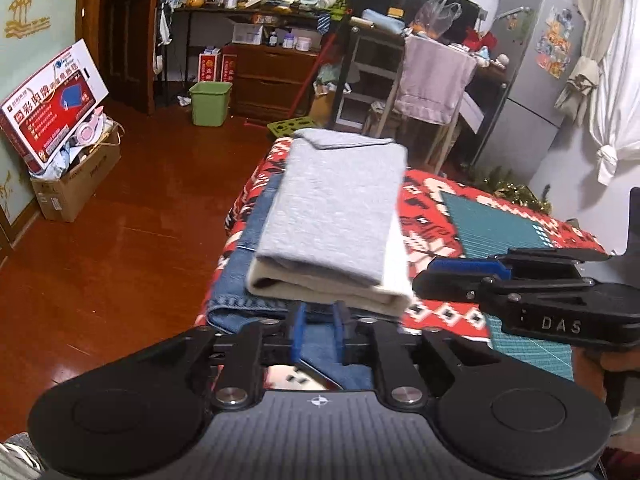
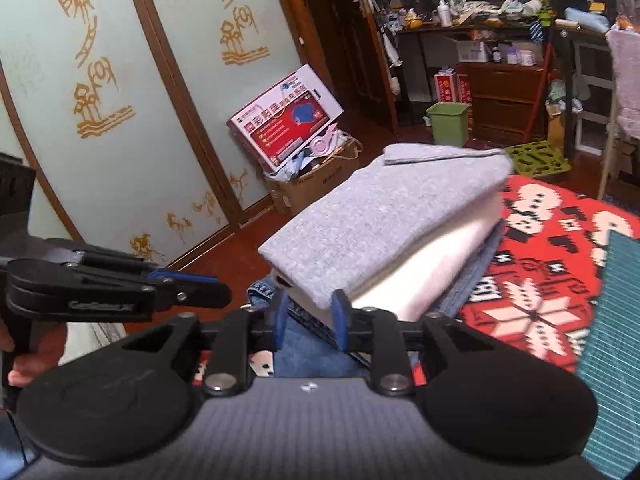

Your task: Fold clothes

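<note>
A folded grey garment (image 1: pixel 336 208) (image 2: pixel 380 216) lies on a folded cream garment (image 1: pixel 332 294) (image 2: pixel 424 268). Both rest on folded blue jeans (image 1: pixel 240 280) (image 2: pixel 312 348) at the left end of the red patterned table cover (image 1: pixel 424 216) (image 2: pixel 540 280). My left gripper (image 1: pixel 319 312) (image 2: pixel 220 290) sits at the stack's near edge, fingers close together and tips hidden under the cream fold. The right gripper (image 2: pixel 310 308) (image 1: pixel 424 280) is at the stack's near right corner, fingers likewise drawn in. From the side, each looks shut with bare tips.
A green cutting mat (image 1: pixel 492 224) (image 2: pixel 616 320) covers the table to the right of the stack. On the wooden floor to the left stand a green bin (image 1: pixel 211 103) and a cardboard box (image 1: pixel 72 184). A chair draped with a towel (image 1: pixel 434 80) stands beyond the table.
</note>
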Motion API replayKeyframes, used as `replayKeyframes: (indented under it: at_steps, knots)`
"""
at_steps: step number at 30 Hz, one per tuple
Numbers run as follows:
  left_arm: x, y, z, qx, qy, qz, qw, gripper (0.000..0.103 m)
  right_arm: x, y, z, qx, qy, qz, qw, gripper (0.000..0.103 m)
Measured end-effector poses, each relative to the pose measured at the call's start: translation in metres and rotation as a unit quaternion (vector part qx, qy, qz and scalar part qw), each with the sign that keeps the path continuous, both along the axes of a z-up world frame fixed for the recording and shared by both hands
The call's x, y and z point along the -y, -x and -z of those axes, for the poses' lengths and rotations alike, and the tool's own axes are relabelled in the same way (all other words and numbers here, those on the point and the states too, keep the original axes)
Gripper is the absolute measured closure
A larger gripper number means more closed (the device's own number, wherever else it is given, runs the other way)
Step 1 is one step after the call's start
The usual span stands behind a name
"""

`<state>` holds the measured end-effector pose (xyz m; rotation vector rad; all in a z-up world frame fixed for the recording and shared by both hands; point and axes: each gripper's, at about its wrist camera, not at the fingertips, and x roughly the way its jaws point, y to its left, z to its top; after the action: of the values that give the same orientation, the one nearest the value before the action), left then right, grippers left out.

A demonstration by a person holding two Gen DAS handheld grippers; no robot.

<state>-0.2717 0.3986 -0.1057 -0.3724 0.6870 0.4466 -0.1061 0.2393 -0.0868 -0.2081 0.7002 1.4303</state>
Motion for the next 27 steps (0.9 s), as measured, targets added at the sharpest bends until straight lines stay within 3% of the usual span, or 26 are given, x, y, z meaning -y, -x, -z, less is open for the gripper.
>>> replayKeyframes:
  at_steps: [3,5,7,8,10,16,20,27]
  knots:
    - [0.022,0.002,-0.013,0.003,-0.015,0.001,0.9999,0.064,0.027,0.002,-0.009,0.007,0.004,0.014,1.000,0.062]
    - [0.034,0.005,-0.019,0.011,-0.018,-0.003,0.9998,0.059,0.044,0.003,-0.014,0.008,0.007,0.019,1.000,0.055]
    - [0.044,0.006,-0.020,0.013,-0.015,-0.006,0.9998,0.048,0.061,0.005,-0.018,0.012,0.009,0.029,0.999,0.039]
    - [0.049,0.007,-0.020,0.013,-0.013,-0.008,0.9998,0.043,0.070,0.006,-0.020,0.016,0.010,0.034,0.999,0.036]
    - [0.060,0.008,-0.020,0.014,-0.010,-0.012,0.9998,0.040,0.086,0.008,-0.024,0.025,0.010,0.045,0.999,0.023]
    - [0.088,0.011,-0.020,0.014,-0.006,-0.032,0.9994,0.025,0.123,0.009,-0.034,0.032,0.014,0.074,0.997,0.002]
    - [0.099,0.009,-0.022,-0.003,0.000,-0.047,0.9989,0.022,0.139,0.008,-0.040,0.028,0.017,0.086,0.996,0.001]
    - [0.113,0.018,-0.037,-0.013,0.011,-0.084,0.9963,0.016,0.157,0.025,-0.062,0.074,0.033,0.095,0.992,0.001]
